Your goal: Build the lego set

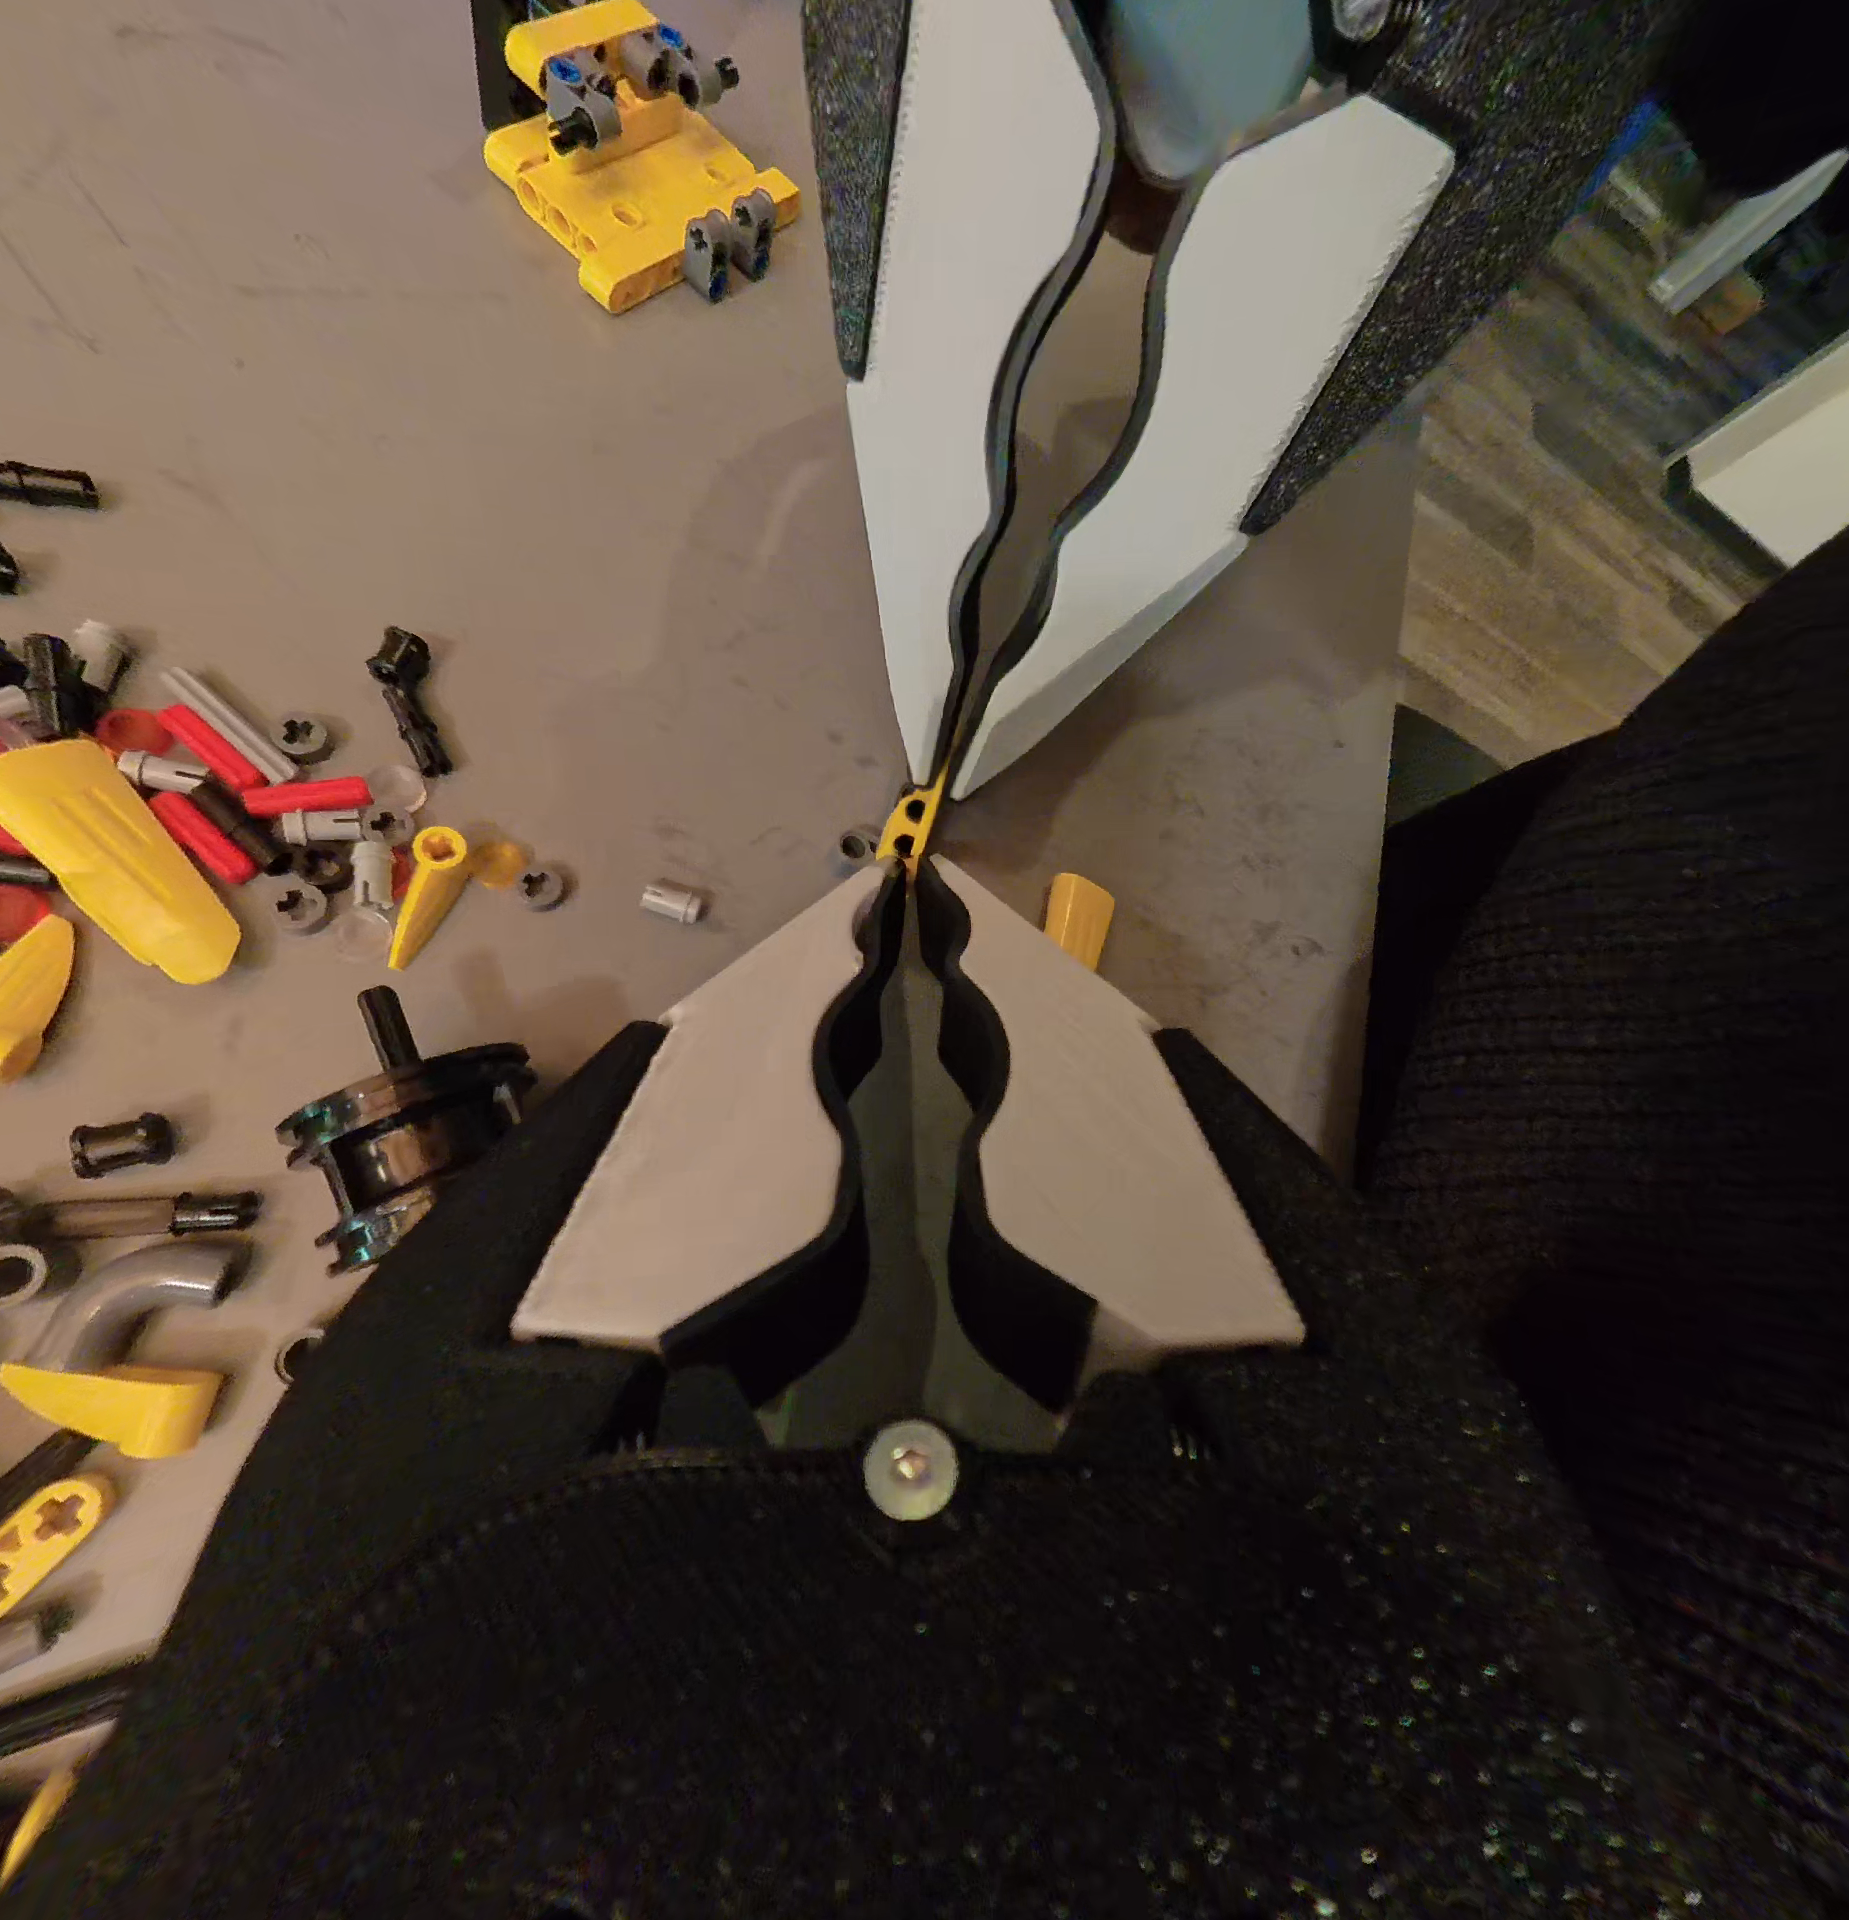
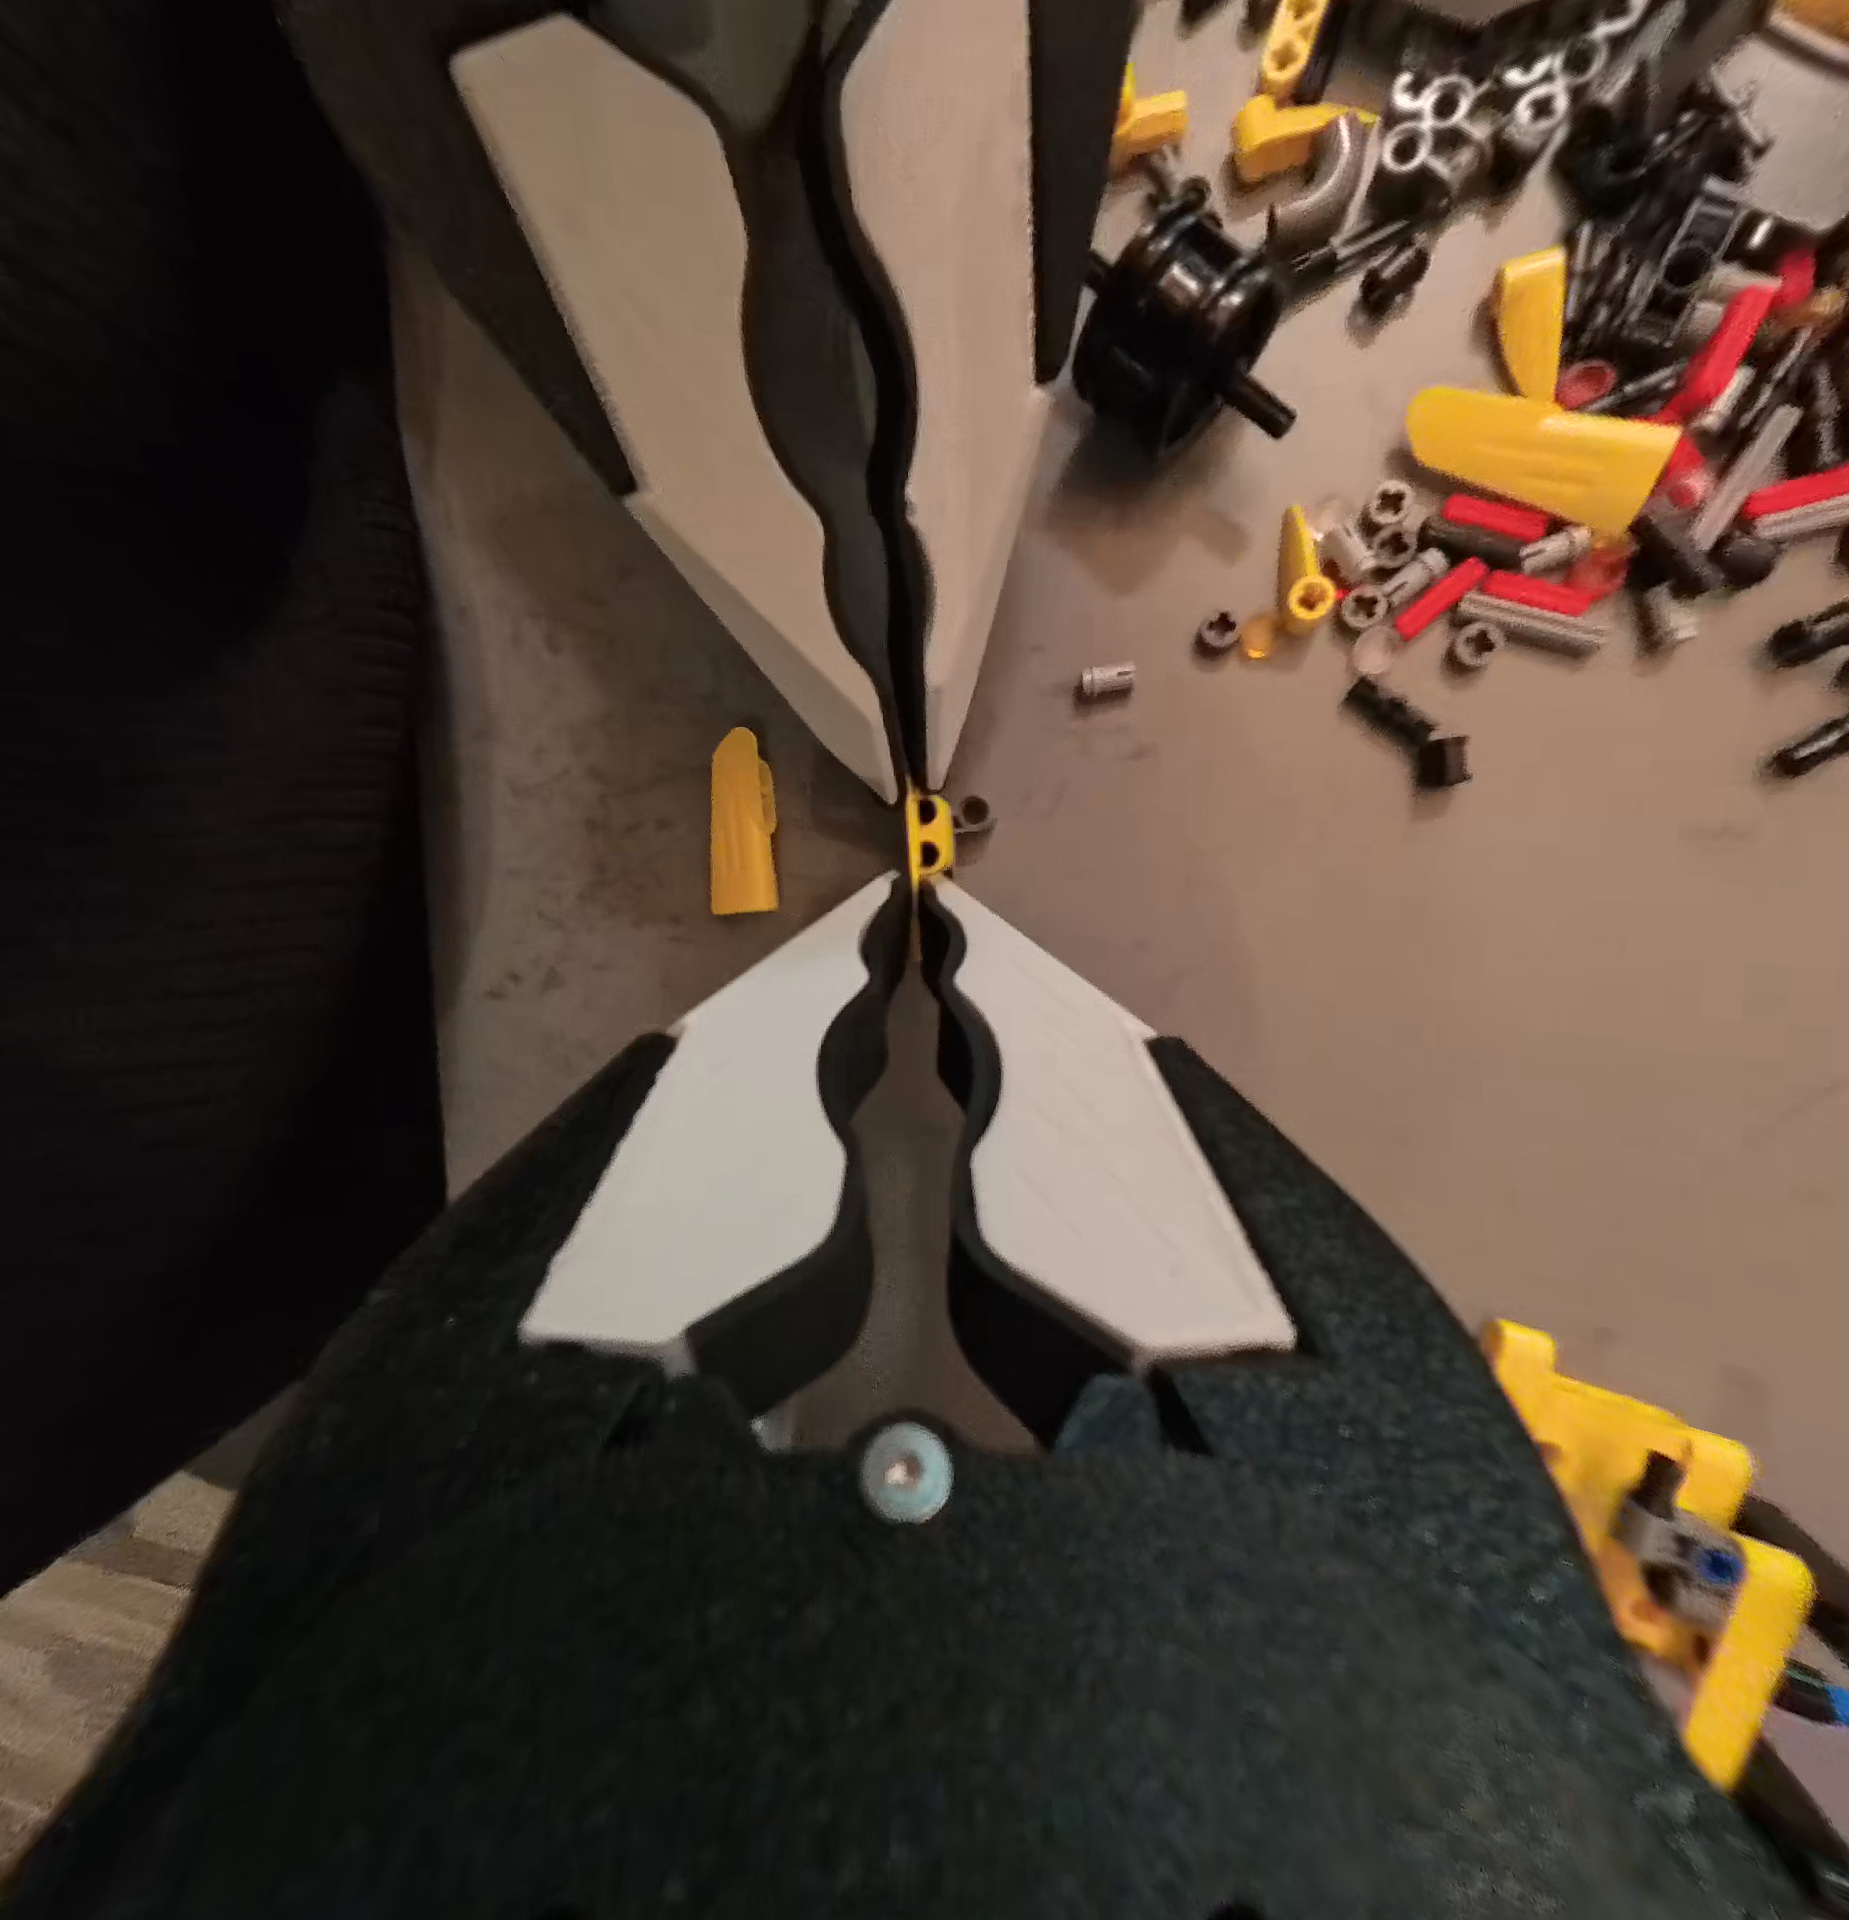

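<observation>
A small thin yellow beam (image 1: 915, 824) with round holes hangs above the grey table, pinched at both ends. My left gripper (image 1: 904, 871) is shut on its near end in the left wrist view. My right gripper (image 2: 917, 883) is shut on the other end of the same beam (image 2: 928, 831) in the right wrist view. The two grippers meet tip to tip, each showing from the top of the other's view: the right gripper (image 1: 930, 784) and the left gripper (image 2: 912, 792). A small dark grey connector (image 2: 972, 812) lies on the table just beside the beam.
A yellow curved panel piece (image 2: 741, 826) lies near the table's edge. A pile of red, grey, black and yellow pieces (image 1: 172, 821) lies to one side, with a black wheel hub (image 1: 411, 1127). A part-built yellow assembly (image 1: 629, 156) stands farther off. A dark knitted sleeve (image 1: 1678, 1039) is beside the table. The tips of both grippers are at nearly the same place. The part-built yellow assembly (image 1: 629, 156) sits 15 cm or so from the ends of my right fingers.
</observation>
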`<state>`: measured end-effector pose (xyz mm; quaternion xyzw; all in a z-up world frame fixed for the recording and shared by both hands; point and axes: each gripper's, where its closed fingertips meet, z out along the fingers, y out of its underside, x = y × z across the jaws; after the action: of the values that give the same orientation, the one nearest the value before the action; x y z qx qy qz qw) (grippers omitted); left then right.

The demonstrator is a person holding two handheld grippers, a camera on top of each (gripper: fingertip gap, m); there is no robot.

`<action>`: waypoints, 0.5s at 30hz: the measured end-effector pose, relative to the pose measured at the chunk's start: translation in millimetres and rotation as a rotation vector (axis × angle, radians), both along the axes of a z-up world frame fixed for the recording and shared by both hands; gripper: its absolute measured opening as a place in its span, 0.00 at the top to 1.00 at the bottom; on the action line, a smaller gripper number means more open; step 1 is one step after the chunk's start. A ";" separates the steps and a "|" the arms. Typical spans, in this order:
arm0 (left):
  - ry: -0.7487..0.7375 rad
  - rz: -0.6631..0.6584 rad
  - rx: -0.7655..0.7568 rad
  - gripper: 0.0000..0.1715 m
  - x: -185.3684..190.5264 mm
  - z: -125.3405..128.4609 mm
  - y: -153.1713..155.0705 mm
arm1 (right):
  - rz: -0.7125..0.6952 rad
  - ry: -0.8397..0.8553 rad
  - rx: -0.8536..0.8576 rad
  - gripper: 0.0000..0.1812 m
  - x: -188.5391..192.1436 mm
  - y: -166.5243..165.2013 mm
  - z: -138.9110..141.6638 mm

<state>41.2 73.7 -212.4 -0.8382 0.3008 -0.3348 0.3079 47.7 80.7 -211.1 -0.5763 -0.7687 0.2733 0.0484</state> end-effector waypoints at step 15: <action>-0.022 0.045 0.006 1.00 -5.2 3.2 5.1 | -0.070 0.304 -0.139 0.92 -4.0 2.3 -7.4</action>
<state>36.0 78.8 -209.2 -0.8401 0.2792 -0.3361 0.3213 43.7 83.0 -218.5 -0.5566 -0.7112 0.4080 0.1339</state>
